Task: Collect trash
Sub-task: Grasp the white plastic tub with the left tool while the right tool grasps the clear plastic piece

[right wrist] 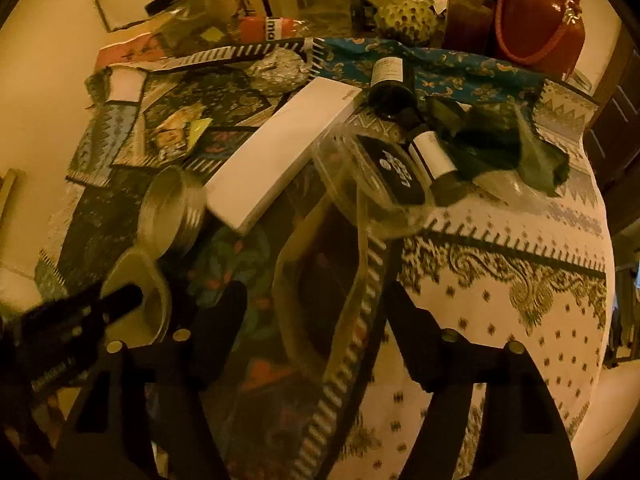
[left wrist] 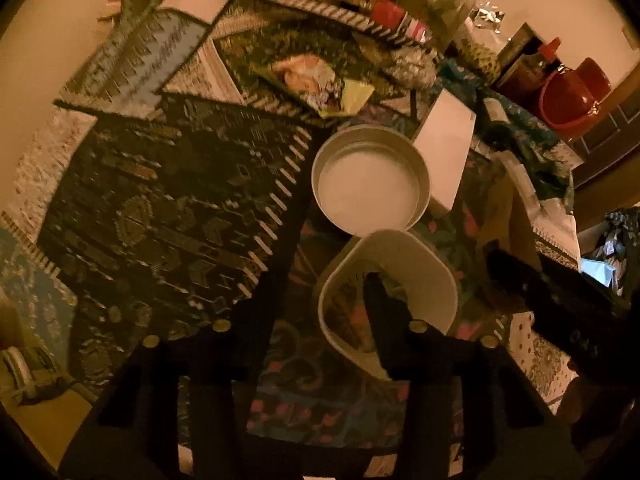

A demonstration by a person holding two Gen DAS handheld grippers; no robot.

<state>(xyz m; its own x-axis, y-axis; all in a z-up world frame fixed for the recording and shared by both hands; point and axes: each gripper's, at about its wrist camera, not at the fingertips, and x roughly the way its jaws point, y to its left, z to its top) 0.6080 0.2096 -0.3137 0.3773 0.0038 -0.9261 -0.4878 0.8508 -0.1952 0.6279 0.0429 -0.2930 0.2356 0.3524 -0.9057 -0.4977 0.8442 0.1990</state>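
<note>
the desk [right wrist: 520, 312] was crowded along its far side with jars, packets and cloth, and only the patterned white cloth on its near right lay bare; its right edge curved away close by. two dark bottles [right wrist: 390, 80] with pale labels lay tipped beside a long white box [right wrist: 280, 152]. one round tin lid [left wrist: 370, 178] sat touching one bent paper cup [left wrist: 408, 276], and one red handbag [right wrist: 540, 16] stood at the far right corner.

the left gripper [left wrist: 320, 292] pointed steeply down with its jaws partly apart. one finger was inside the cup's mouth and the other outside its wall, but i could not tell whether the pads pressed on that wall.

the right gripper [right wrist: 316, 300] was also about half open, with a clear plastic container [right wrist: 320, 280] between its fingers. blur hid whether the pads touched it. a second clear tub [right wrist: 376, 184] with a black label lay just beyond, against the bottles.
</note>
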